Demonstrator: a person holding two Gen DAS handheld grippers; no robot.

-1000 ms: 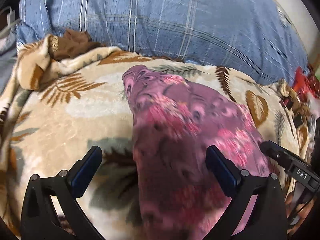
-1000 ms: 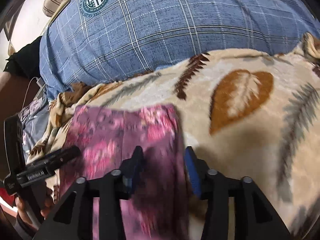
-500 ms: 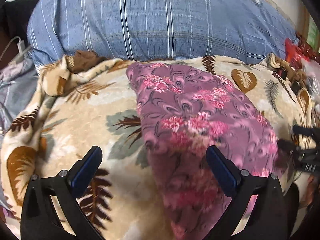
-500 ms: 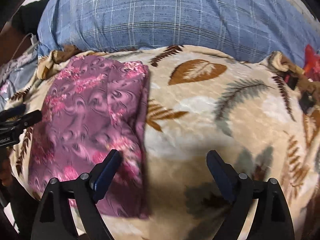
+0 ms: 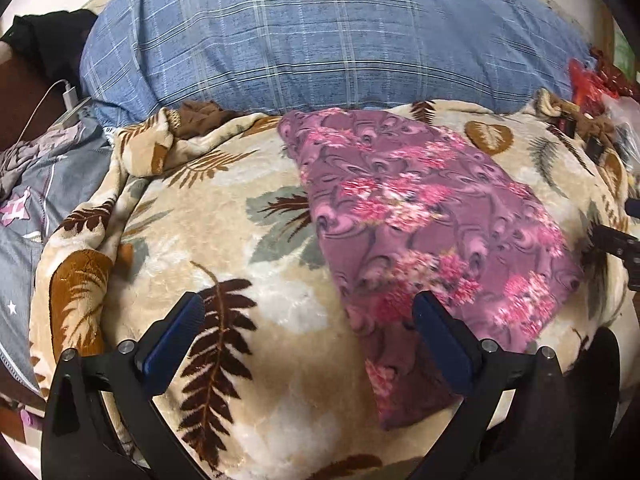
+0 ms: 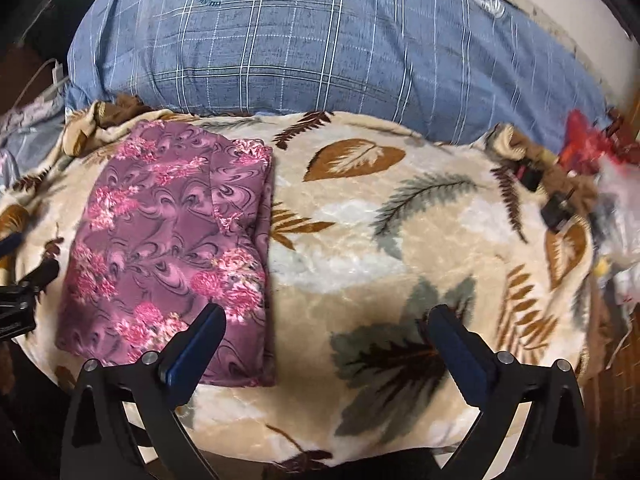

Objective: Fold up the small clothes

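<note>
A folded mauve garment of thin fabric, printed with dark swirls and clusters of bright pink flowers (image 6: 172,248), is seen lying flat on a plush beige blanket patterned with brown and grey-green leaves (image 6: 384,240). The garment is folded into a long, roughly rectangular slab with several layers stacked; in the right wrist view a narrower flap is laid over its right side, and its right edge is shown as a thick, rounded fold. In the left wrist view the same garment (image 5: 424,216) is spread diagonally, its far end lying close to the foot of a large blue checked pillow with a round printed emblem (image 5: 320,40), and its near corner reaching toward the blanket's front edge. The surface is fairly smooth, with only slight ripples.

The left gripper (image 5: 308,344) is held spread wide above the blanket, with nothing between its 2 blue-padded fingers; its right finger is seen in front of the garment's near corner without pinching it. The jaws of the right gripper (image 6: 328,348) are opening and stand far apart, with only blanket seen between them; the left finger overlaps the garment's near right corner in the view, but no cloth is gripped.

Behind the pillow a pale wall is visible, and at the far right red and clear wrappers (image 6: 588,152) are blurred.
</note>
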